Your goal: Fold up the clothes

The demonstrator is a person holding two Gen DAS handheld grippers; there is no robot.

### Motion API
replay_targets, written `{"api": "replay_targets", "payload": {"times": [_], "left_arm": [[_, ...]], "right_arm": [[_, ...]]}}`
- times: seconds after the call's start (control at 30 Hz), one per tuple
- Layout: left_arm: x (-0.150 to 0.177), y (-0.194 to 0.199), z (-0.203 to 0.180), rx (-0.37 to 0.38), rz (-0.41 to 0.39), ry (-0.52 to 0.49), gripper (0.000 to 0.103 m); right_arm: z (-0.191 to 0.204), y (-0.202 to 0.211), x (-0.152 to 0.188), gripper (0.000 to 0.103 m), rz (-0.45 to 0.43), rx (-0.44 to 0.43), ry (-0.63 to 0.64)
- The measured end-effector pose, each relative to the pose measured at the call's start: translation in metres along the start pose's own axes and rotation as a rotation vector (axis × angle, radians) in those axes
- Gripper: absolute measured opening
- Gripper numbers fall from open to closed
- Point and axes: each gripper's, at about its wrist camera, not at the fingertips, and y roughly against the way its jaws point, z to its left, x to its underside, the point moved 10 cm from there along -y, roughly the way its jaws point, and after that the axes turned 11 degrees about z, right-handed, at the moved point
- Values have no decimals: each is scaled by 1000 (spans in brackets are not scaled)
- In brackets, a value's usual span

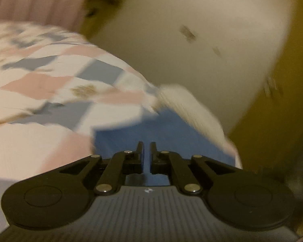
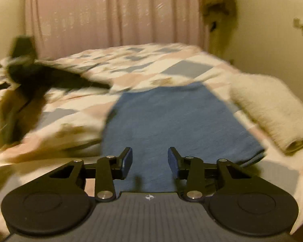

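Blue garment (image 2: 171,121) lies flat on the bed (image 2: 74,104) near its right edge, beside a cream towel (image 2: 272,109). Left tongs (image 1: 147,151) nearly closed, gripping nothing I can see; right tongs (image 2: 150,159) open above it, I reckon ready to pinch an edge.

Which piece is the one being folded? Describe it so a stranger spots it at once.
Start at the bed with the pink, blue and cream patchwork quilt in front of the pink curtain. On its near part lies the blue garment, spread flat, straight ahead of the right tool. It is the only plain blue piece; the rolled towel beside it is cream and fluffy.
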Motion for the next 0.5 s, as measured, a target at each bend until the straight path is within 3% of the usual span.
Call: {"api": "replay_targets", "payload": {"times": [0.07, 0.1, 0.2, 0.23, 0.27, 0.3, 0.33, 0.4, 0.47, 0.5], "left_arm": [[25, -26, -8, -79, 71, -65, 6], [35, -40, -7, -125, 103, -79, 6], [33, -37, -4, -195, 81, 0, 3], [29, -29, -6, -225, 66, 33, 3], [27, -18, -13, -263, 40, 33, 8], [27, -7, -21, -275, 23, 34, 16], [30, 2, -29, -265, 16, 54, 21], [39, 9, -36, -203, 15, 144, 43], [56, 7, -30, -121, 46, 308, 52], [61, 2, -23, -82, 49, 390, 59]], "right_arm": [[-23, -16, 4, 39, 16, 93, 32], [-37, -28, 9, 33, 42, 145, 49], [-72, -37, 13, 2, 67, 109, -27], [-82, -31, 9, 1, 54, 84, -83], [-93, -23, 4, 9, 29, 66, -136], [-103, -16, 0, 25, 5, 49, -189], [-115, -10, -3, 28, -17, 29, -242], [-137, -5, -7, 55, -46, -27, -345], [-154, -13, -8, 72, -34, -125, -418], [-159, -20, -8, 76, -19, -162, -441]]}}
